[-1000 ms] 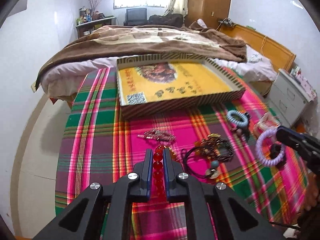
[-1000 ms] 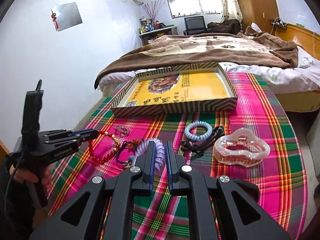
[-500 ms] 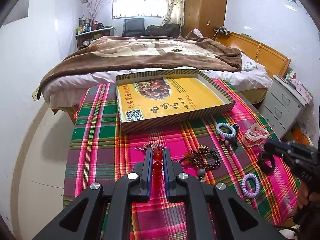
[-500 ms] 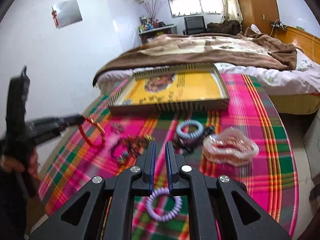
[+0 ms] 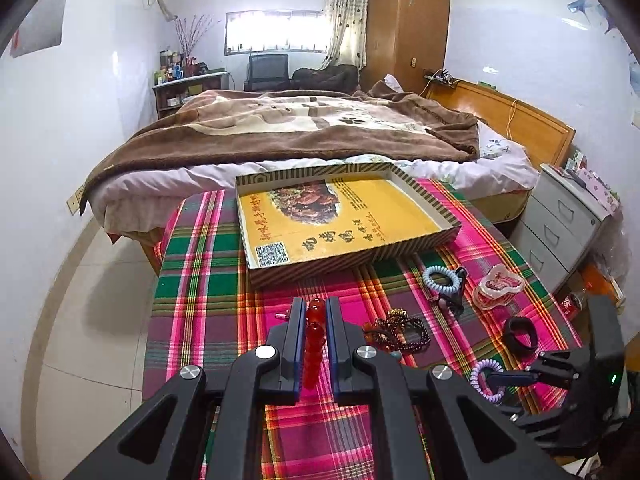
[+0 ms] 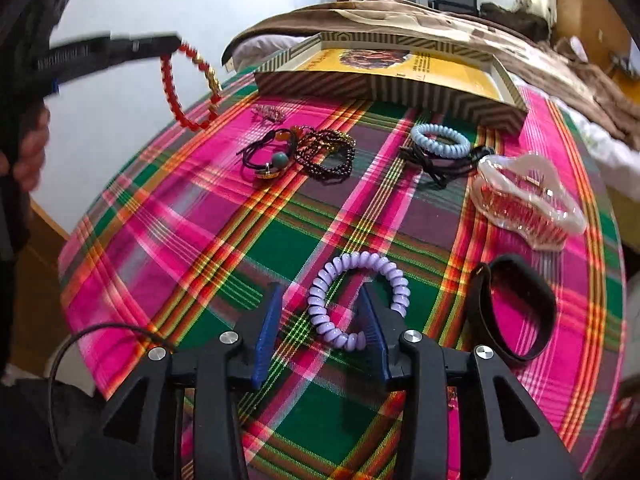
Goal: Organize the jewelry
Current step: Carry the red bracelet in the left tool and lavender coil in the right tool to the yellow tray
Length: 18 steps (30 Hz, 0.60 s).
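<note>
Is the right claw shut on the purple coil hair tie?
No, the right claw is open, its jaws spread either side of the purple coil hair tie lying on the cloth.

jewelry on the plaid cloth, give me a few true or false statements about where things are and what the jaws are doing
1. The left gripper is shut on the red bead bracelet, which hangs clear of the cloth. True.
2. The right gripper is clamped on the purple coil hair tie. False: its jaws are open, and the tie lies on the plaid cloth between them.
3. The yellow box tray already holds a bracelet. False: no jewelry shows inside it.
4. The black band lies on the cloth to the right of the purple tie. True.
5. The clear hair claw clip sits inside the tray. False: it lies on the cloth.
</note>
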Motion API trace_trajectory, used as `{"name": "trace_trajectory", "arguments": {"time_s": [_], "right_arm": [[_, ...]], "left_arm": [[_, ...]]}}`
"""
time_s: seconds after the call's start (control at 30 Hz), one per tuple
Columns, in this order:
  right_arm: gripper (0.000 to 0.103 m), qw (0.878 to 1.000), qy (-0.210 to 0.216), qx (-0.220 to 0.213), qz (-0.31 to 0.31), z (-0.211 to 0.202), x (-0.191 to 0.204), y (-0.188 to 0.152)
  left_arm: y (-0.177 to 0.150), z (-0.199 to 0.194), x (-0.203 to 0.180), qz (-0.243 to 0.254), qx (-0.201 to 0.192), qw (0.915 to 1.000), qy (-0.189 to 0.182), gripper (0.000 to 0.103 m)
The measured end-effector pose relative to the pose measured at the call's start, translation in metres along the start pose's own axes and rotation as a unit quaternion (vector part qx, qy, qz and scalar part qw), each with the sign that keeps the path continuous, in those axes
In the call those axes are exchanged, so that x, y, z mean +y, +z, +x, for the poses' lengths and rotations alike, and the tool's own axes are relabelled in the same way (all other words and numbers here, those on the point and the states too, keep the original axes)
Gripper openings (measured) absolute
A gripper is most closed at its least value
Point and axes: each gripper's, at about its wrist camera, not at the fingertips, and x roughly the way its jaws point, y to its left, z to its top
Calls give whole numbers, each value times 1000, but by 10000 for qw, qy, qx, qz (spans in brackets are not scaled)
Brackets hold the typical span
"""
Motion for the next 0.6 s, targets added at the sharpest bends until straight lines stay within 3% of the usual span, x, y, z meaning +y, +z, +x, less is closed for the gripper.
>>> {"name": "trace_trajectory", "arguments": {"time_s": [0.07,0.1,0.13,0.33,0.6], "right_arm": [[37,9993,-258,11,-255,1,9,-2],[28,9993,-208,40,-304,1,12,-1],[9,9994,-157,67,-313,1,13,-1],[9,9998,-121,-55,-113,-7,3,4],[9,9945,-115,-1037,95,-67,-20,46]], "left_arm": [[4,-2,0,2,-24,10000,-19,9],[5,-4,0,-2,-47,10000,-22,9],[7,-6,0,-2,-74,10000,-44,9],[20,-14,0,21,-180,9998,-53,9],[43,-22,-2,94,-343,9993,-140,9]]}}
